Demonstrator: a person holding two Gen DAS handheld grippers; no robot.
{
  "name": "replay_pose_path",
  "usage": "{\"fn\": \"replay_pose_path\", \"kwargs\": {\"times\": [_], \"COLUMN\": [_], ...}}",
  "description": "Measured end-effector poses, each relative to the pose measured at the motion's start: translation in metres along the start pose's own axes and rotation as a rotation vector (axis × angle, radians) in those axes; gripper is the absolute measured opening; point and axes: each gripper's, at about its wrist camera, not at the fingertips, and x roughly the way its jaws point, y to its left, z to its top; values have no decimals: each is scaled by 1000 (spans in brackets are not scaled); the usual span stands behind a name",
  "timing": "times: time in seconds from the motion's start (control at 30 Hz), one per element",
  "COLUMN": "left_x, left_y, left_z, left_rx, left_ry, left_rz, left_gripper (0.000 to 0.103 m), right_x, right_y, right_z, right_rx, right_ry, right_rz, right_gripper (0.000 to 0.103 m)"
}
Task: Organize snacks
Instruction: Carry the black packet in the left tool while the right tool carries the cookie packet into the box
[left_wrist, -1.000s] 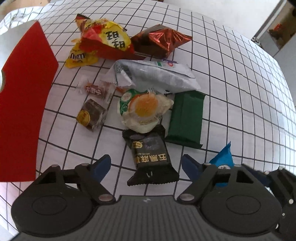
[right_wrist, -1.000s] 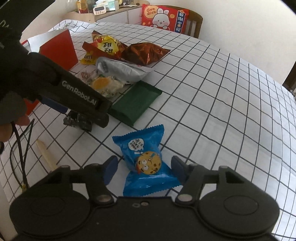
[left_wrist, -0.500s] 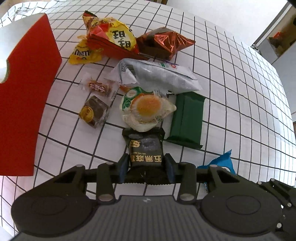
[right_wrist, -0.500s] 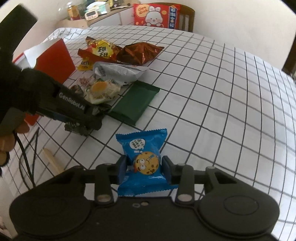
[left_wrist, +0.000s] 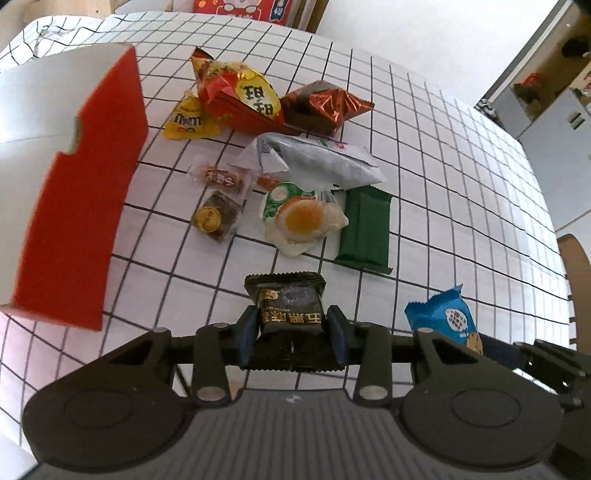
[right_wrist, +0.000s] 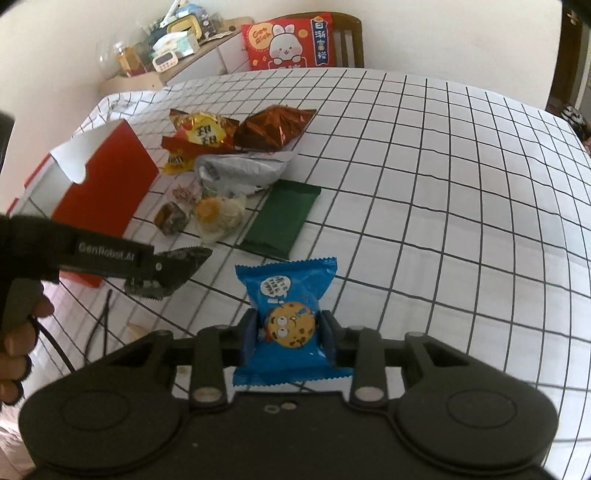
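Observation:
My left gripper (left_wrist: 291, 332) is shut on a black snack packet (left_wrist: 286, 302) and holds it lifted off the checked tablecloth. My right gripper (right_wrist: 290, 332) is shut on a blue cookie packet (right_wrist: 286, 291), also raised; the same packet (left_wrist: 443, 321) shows at the right of the left wrist view. In the right wrist view the left gripper (right_wrist: 162, 271) reaches in from the left with the black packet (right_wrist: 184, 260) in its jaws. An open red box (left_wrist: 85, 192) with a white inside stands to the left of the pile.
Loose snacks lie ahead: a green bar (left_wrist: 365, 229), an egg-print packet (left_wrist: 301, 221), a silver bag (left_wrist: 317, 162), a red-yellow bag (left_wrist: 240, 96), a brown foil bag (left_wrist: 325, 105), a yellow M&M's bag (left_wrist: 186, 120), two small sweets (left_wrist: 218, 214). A person's hand (right_wrist: 14, 343) holds the left gripper.
Both grippers closed from open onto their packets, left on the black one, right on the blue one, then lifted them off the cloth. The table now sits farther below.

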Motion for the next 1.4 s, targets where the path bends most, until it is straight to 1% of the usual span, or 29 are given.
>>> {"fn": "replay_pose_path", "kwargs": {"times": [0.2, 0.3, 0.5, 0.73, 0.9, 1.07, 1.1, 1.13, 1.17, 1.23, 1.3, 1.4], "left_x": [-40, -59, -93, -121, -142, -149, -148, -146, -142, -137, -129, -120], "left_y": [22, 38, 69, 110, 142, 176, 182, 188, 190, 187, 183, 180], "left_z": [-7, -6, -5, 3, 11, 20, 19, 16, 12, 2, -6, -16], "left_rx": [34, 17, 22, 0, -17, -31, -27, -19, 10, 98, 162, 197], "left_ry": [-48, -65, -123, -171, -224, -246, -234, -213, -194, -176, -153, -142], "left_rz": [-41, -50, -39, -28, -25, -4, -17, -28, -28, -15, -16, -19], "left_gripper": [39, 39, 39, 39, 39, 39, 39, 39, 39, 39, 39, 39], "right_x": [-17, -25, -33, -29, -22, -12, -11, -12, -13, -13, -13, -13], "right_y": [28, 46, 89, 148, 187, 223, 227, 230, 229, 230, 228, 223], "right_z": [4, 8, 21, 38, 51, 66, 70, 73, 73, 74, 71, 61], "right_rx": [41, 40, 27, -39, -66, -115, -113, -110, -110, -113, -109, -100], "right_ry": [-25, -44, -65, -89, -91, -115, -123, -127, -129, -133, -123, -111], "right_rz": [11, 14, 37, 72, 97, 106, 104, 110, 115, 104, 98, 85], "right_gripper": [33, 33, 33, 33, 33, 33, 33, 33, 33, 33, 34, 33]}}
